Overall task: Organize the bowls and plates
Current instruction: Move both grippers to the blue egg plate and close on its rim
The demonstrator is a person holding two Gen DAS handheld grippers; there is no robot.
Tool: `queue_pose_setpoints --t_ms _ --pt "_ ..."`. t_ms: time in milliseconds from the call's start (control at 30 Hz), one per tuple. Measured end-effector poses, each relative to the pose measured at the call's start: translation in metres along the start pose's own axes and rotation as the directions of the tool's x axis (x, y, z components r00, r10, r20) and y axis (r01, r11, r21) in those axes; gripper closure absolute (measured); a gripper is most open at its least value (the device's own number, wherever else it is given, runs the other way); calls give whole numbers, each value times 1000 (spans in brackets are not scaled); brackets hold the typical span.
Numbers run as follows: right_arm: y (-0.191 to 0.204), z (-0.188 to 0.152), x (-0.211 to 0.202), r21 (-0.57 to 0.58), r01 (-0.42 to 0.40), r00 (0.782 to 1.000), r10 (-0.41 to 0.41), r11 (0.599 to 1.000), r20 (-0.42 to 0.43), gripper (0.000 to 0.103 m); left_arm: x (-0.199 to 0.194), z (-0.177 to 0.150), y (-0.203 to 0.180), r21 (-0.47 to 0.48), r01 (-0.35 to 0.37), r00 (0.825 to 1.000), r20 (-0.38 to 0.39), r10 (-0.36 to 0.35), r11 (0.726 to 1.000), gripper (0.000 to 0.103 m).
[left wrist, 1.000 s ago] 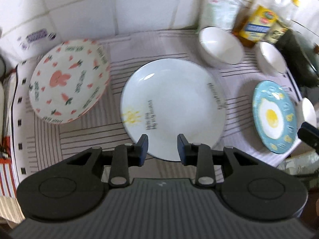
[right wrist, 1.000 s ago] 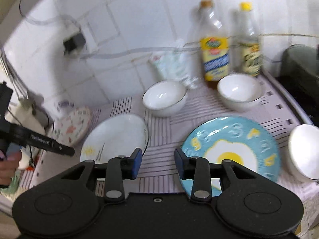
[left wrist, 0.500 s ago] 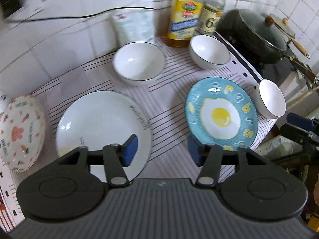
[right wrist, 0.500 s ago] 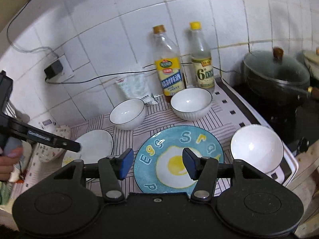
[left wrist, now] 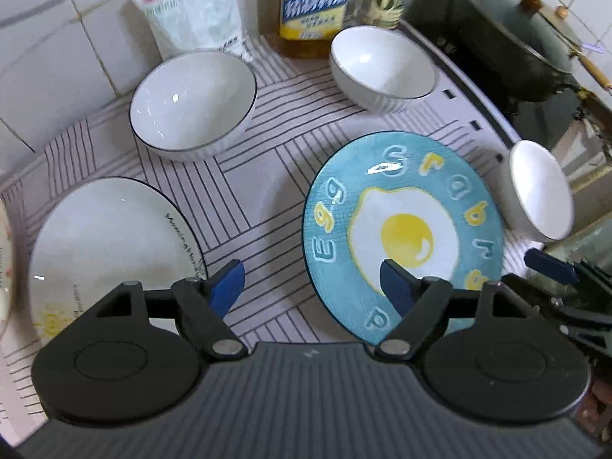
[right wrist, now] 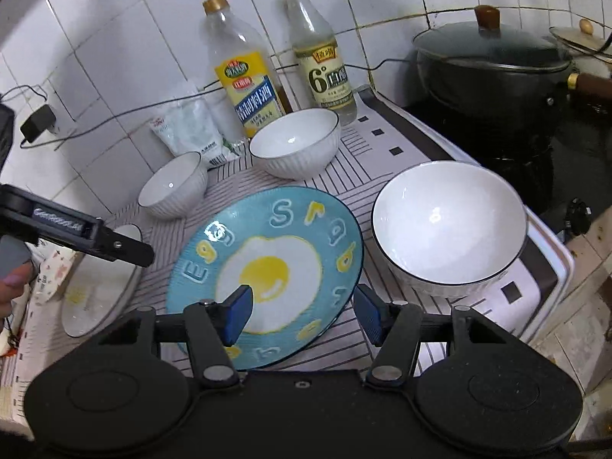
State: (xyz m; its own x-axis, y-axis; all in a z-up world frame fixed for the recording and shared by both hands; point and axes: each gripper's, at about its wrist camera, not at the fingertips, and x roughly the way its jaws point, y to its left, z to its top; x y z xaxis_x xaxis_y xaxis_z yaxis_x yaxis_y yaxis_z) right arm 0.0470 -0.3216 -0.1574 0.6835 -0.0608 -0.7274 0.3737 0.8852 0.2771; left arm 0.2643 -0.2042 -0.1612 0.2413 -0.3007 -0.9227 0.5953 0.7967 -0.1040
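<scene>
Right wrist: blue plate (right wrist: 267, 267) flat; fried-egg print, raised letters.

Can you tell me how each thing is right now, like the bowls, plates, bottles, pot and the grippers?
left gripper: open, holding nothing
right gripper: open, holding nothing
blue egg plate: flat on the mat, bare
white plate: flat, bare
three white bowls: upright, nothing inside, not stacked
yellow-label bottle: upright, capped
vinegar bottle: upright, capped
black pot: lid on
</scene>
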Motion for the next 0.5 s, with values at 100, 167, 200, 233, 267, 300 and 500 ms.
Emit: queue_pose_setpoints --t_ms 100,167,200,233,267,300,500 --pt "-10 -5 16 52 -22 1000 22 998 -11 39 19 -3 2 -10 10 1000 6 -9 1000 26" --pt "-14 -6 24 76 -44 999 44 996 -6 39 27 -4 2 -6 12 1000 11 -11 1000 26" --pt "-15 -6 27 76 -41 999 42 996 -5 39 30 -4 2 -5 10 1000 14 -10 1000 26" --pt "-15 -6 30 78 -38 999 38 996 -5 39 32 -4 1 -2 8 1000 15 -8 1000 26" --pt "-16 -5 33 83 -39 999 40 996 -7 40 34 -3 1 -4 6 1000 15 -6 1000 26" --pt "-17 -5 34 92 -41 999 42 995 -4 40 37 -2 0 -10 5 1000 11 -5 1000 26" --pt "-24 -1 40 117 -58 998 59 991 -5 57 52 5 0 -35 10 999 -32 -11 999 44"
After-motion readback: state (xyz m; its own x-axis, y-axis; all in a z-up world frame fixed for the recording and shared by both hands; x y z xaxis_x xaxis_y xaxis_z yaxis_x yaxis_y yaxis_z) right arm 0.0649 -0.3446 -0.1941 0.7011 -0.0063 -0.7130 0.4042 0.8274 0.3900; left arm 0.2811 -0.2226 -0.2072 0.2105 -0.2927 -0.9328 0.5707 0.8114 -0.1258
